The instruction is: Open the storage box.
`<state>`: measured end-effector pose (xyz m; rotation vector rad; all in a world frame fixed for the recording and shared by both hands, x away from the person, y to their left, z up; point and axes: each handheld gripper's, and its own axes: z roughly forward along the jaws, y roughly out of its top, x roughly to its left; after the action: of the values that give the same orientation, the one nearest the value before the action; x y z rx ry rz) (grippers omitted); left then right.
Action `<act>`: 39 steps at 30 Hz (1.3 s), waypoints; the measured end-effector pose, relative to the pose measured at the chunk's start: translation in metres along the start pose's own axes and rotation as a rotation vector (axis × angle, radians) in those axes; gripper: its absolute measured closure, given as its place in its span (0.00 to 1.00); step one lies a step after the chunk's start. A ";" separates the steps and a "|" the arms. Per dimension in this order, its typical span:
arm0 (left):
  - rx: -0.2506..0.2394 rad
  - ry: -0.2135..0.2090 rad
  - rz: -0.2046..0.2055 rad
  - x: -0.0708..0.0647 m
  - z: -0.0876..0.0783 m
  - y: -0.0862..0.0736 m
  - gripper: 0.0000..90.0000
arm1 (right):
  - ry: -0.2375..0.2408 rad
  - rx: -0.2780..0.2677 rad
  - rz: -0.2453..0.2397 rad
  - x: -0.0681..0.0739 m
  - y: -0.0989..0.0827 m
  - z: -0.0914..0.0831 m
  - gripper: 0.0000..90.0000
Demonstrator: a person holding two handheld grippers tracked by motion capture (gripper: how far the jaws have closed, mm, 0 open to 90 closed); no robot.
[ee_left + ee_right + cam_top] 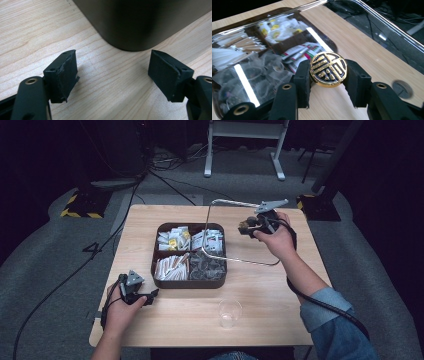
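Our right gripper [327, 75] is clamped on the gold knob [328, 69] of the clear lid [235, 232], held tilted up over the right side of the compartment box [189, 282]. Our left gripper [112, 75] stands open and empty at the box's near-left corner.

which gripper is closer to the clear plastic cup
Left. The left gripper sits on the table by the tray's near left corner, a short way left of the clear plastic cup. The right gripper is up beyond the tray's far right side, holding the transparent lid's gold knob.
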<state>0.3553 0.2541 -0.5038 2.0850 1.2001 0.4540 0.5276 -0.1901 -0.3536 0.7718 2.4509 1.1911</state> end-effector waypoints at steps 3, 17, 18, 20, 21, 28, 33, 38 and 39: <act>-0.001 0.002 -0.003 0.000 0.000 0.000 0.26 | -0.017 -0.005 0.023 -0.012 -0.008 -0.010 0.65; 0.006 0.002 0.002 -0.001 0.000 0.001 0.25 | -0.107 0.034 0.082 -0.064 -0.044 -0.044 0.65; 0.006 0.002 0.002 -0.001 0.000 0.001 0.25 | -0.111 0.039 0.086 -0.067 -0.047 -0.046 0.65; 0.006 0.002 0.002 -0.001 0.001 0.001 0.25 | -0.117 0.044 0.096 -0.072 -0.053 -0.048 0.65; 0.006 0.004 0.005 0.000 0.001 0.001 0.25 | -0.120 0.044 0.104 -0.075 -0.056 -0.049 0.65; 0.008 0.005 0.004 -0.001 0.001 0.001 0.24 | -0.144 0.062 0.143 -0.090 -0.078 -0.050 0.65; 0.005 0.006 0.007 -0.001 0.001 0.001 0.24 | -0.156 0.077 0.178 -0.100 -0.096 -0.047 0.65; 0.004 0.005 0.006 -0.001 0.001 0.001 0.24 | -0.167 0.102 0.202 -0.107 -0.113 -0.041 0.65; 0.005 0.005 0.004 -0.001 0.001 0.001 0.24 | -0.170 0.102 0.210 -0.108 -0.117 -0.040 0.65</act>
<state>0.3564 0.2525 -0.5038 2.0917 1.2009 0.4589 0.5568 -0.3386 -0.4181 1.1353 2.3499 1.0266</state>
